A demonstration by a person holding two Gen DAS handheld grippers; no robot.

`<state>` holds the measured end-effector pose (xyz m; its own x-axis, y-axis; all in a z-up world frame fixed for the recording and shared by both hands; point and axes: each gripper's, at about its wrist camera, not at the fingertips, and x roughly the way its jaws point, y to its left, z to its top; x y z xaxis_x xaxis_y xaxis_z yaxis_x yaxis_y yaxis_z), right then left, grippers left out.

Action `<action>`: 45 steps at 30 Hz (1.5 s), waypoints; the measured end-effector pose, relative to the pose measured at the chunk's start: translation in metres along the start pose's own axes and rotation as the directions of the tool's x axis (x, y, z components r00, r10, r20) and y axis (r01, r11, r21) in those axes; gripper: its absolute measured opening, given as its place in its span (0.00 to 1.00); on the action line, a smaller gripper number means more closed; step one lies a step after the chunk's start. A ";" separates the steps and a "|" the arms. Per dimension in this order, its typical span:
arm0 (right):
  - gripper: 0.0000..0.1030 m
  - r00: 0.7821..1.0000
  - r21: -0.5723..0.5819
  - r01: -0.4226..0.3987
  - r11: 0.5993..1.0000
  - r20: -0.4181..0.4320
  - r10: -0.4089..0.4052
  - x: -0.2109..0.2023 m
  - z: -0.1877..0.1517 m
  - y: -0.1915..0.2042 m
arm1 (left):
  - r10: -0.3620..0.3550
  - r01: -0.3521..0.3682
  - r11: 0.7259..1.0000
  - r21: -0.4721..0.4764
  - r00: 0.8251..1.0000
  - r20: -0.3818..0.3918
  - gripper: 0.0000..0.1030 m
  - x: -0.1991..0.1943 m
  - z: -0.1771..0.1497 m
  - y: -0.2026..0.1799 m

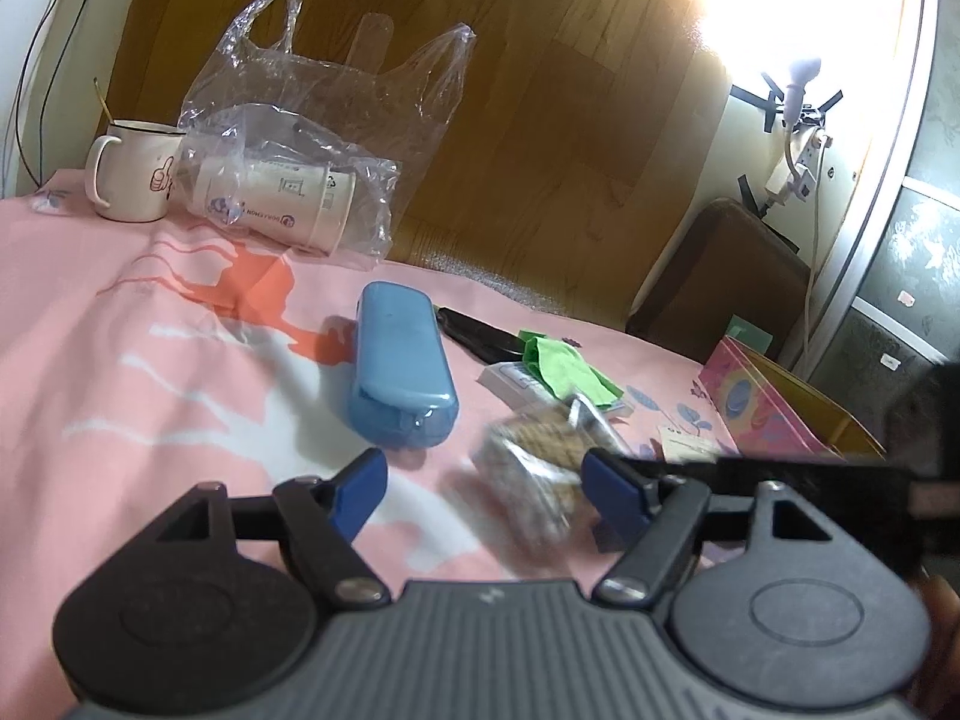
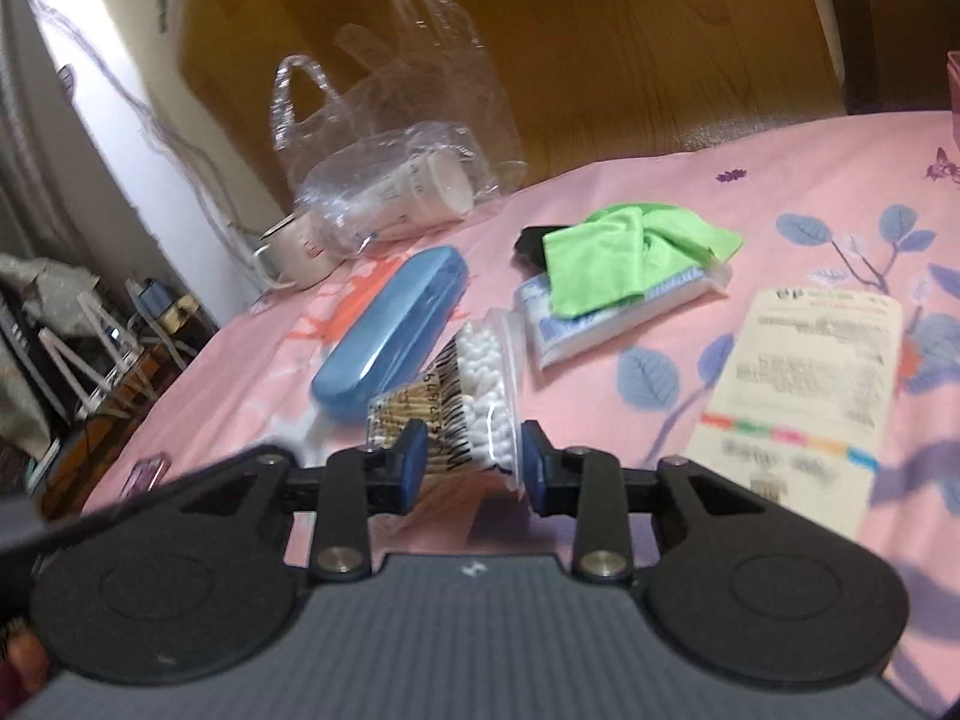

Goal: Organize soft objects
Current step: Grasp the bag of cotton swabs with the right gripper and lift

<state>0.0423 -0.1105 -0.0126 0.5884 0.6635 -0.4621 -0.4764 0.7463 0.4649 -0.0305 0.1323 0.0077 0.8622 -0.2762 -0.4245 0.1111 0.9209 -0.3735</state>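
A clear cotton swab box [image 2: 474,396] lies on the pink sheet [image 2: 780,192], and my right gripper [image 2: 474,468] is shut on its near end, a blue pad against each side. In the left wrist view the same cotton swab box [image 1: 534,474] is blurred. It sits between the fingers of my open left gripper [image 1: 486,492], close to the right pad [image 1: 612,492] and apart from the left one. A crumpled green cloth [image 2: 630,258] rests on a flat pack of wipes [image 2: 600,324] just beyond; the green cloth [image 1: 564,366] also shows in the left wrist view.
A blue hard case [image 1: 399,372] lies left of the swab box. Behind it are a clear plastic bag holding paper cups [image 1: 288,180] and a white mug [image 1: 135,171]. A printed paper slip [image 2: 804,396] lies to the right. A pink box [image 1: 774,402] stands at the bed's right edge.
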 end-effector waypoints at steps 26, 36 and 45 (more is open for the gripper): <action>0.50 0.996 0.053 -0.080 0.995 0.030 0.078 -0.064 -0.056 -0.006 | 0.036 -0.036 0.999 -0.005 0.999 -0.022 0.84 0.001 0.000 -0.002; 0.51 0.996 0.057 -0.087 0.995 0.037 0.085 -0.068 -0.058 -0.008 | 0.035 -0.035 0.999 0.005 0.999 -0.020 0.85 0.000 0.000 -0.003; 0.52 0.996 0.018 -0.078 0.997 0.041 0.077 -0.070 -0.058 -0.003 | -0.008 0.006 0.999 -0.034 0.998 -0.055 0.86 0.002 0.001 0.004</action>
<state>-0.0352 -0.1567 -0.0252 0.5762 0.7162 -0.3938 -0.5089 0.6914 0.5128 -0.0280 0.1363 0.0066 0.8329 -0.2986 -0.4660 0.1000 0.9093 -0.4039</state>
